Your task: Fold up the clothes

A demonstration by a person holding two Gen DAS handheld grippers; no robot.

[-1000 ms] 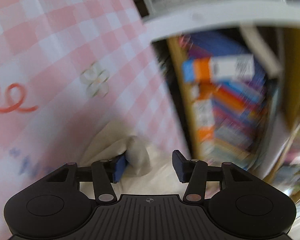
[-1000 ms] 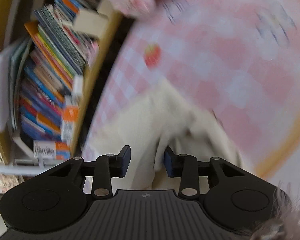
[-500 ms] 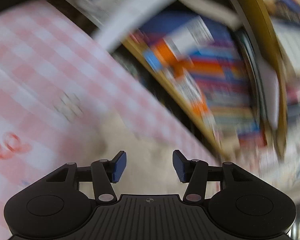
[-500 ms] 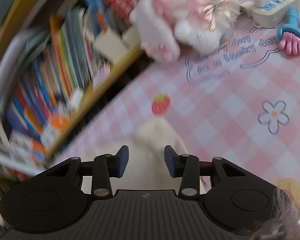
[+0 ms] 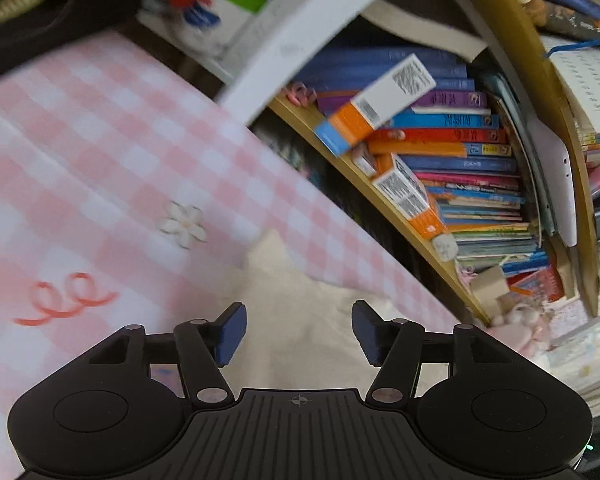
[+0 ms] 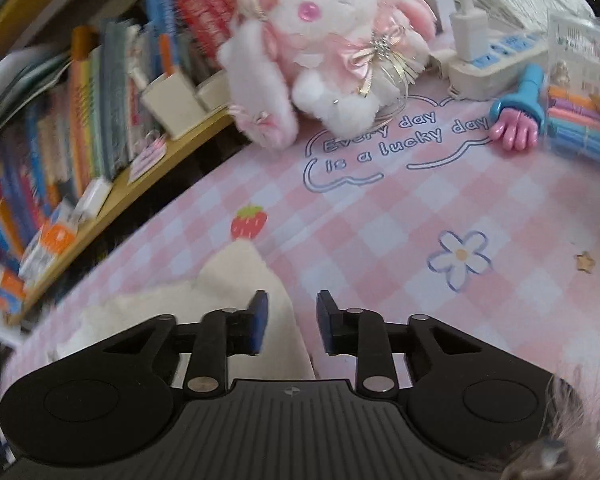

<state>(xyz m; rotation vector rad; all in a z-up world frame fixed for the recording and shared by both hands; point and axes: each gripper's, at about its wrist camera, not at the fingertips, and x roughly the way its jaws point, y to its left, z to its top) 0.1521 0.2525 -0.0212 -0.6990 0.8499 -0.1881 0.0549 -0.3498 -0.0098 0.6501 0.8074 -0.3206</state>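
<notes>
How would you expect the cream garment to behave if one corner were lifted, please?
The cream garment lies soft and rumpled on the pink checked mat, so it would probably droop. It looks light. Its pointed corner may unfold.

Pink-and-white checked tabletop (image 6: pixel 400 216) with clutter along its far edge

A cream-coloured fabric garment (image 6: pixel 240 280) lies flat on the checked cover near its edge, one corner pointing toward a printed red strawberry (image 6: pixel 249 222); the left wrist view shows the same cloth (image 5: pixel 300 320) beside a printed white flower (image 5: pixel 183 220) and a red curl. At the far side rest a fluffy white-and-pink plush rabbit (image 6: pixel 324 48), a white power strip with a plugged-in charger (image 6: pixel 496 56), a blue-handled pink hand-shaped toy (image 6: pixel 518 120) and a bundle of coloured pens (image 6: pixel 584 128). Printed on the cover are a blue-outlined flower (image 6: pixel 460 258) and the words "Every day is a lucky day".
</notes>
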